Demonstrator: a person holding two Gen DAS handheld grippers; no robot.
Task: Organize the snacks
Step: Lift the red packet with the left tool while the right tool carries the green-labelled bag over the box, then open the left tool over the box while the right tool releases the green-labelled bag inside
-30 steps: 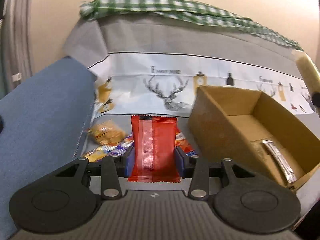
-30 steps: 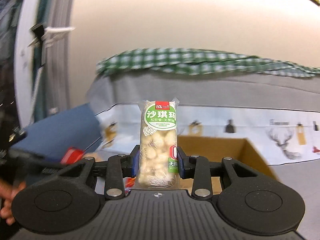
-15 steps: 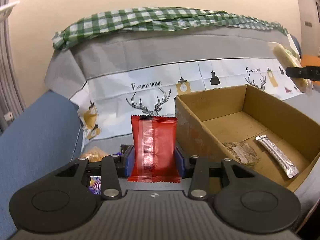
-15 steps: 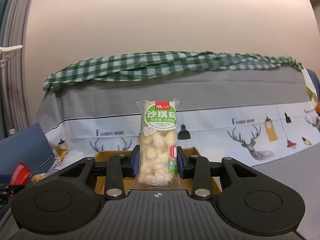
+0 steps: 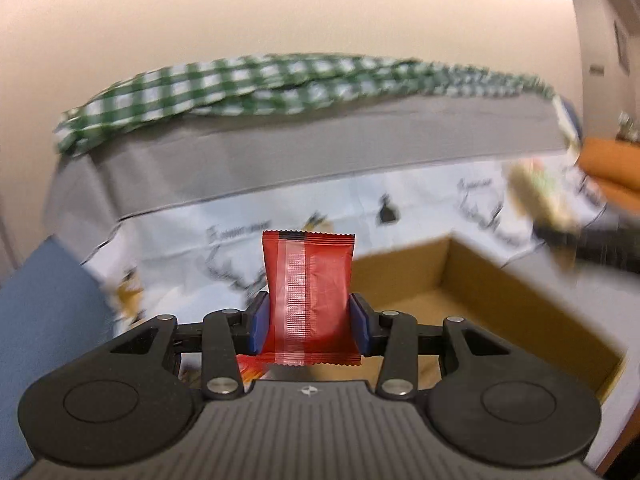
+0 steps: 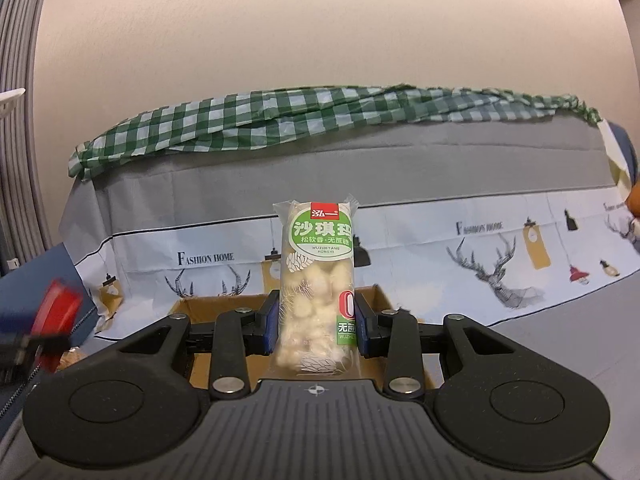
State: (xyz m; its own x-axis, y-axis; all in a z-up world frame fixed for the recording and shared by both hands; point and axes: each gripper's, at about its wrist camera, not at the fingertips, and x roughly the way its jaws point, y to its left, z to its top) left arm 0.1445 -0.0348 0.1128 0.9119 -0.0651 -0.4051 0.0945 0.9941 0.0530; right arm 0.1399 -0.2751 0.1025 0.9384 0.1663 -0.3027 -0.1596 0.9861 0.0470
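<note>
Change: both views are swinging rightward since the earlier frames; the cardboard box (image 5: pixel 472 304) is now lying ahead and right of the left gripper (image 5: pixel 308 322) rather than far off to its side, and the left view is blurring with the move.
Sofa cover: the printed grey-and-white cloth (image 6: pixel 440 216) is running behind the box, with a green checked cloth (image 6: pixel 320 114) bunching along its top edge.
Box: it is sitting open on the cover, brown and plain; its floor is too blurred here to tell what is lying inside.
Left gripper: it is clamping its blue pads on a red packet (image 5: pixel 309 296), holding it upright just left of the box's near corner.
Right gripper: the right gripper (image 6: pixel 316 326) is clamping on a pale snack bar (image 6: pixel 316 280), holding it upright directly in front of the box's back wall.
Red packet: glossy, flat, with crimped ends and a lighter seam strip running down its middle.
Snack bar: a clear wrapper showing lumpy cream pieces, with a green label and a small red tag at the top.
Loose snacks: some orange wrappers (image 5: pixel 248 366) are showing under the left gripper, outside the box.
Progress: two snacks are being carried toward the box, neither is in yet; releasing both and fetching the loose ones is likely remaining.
</note>
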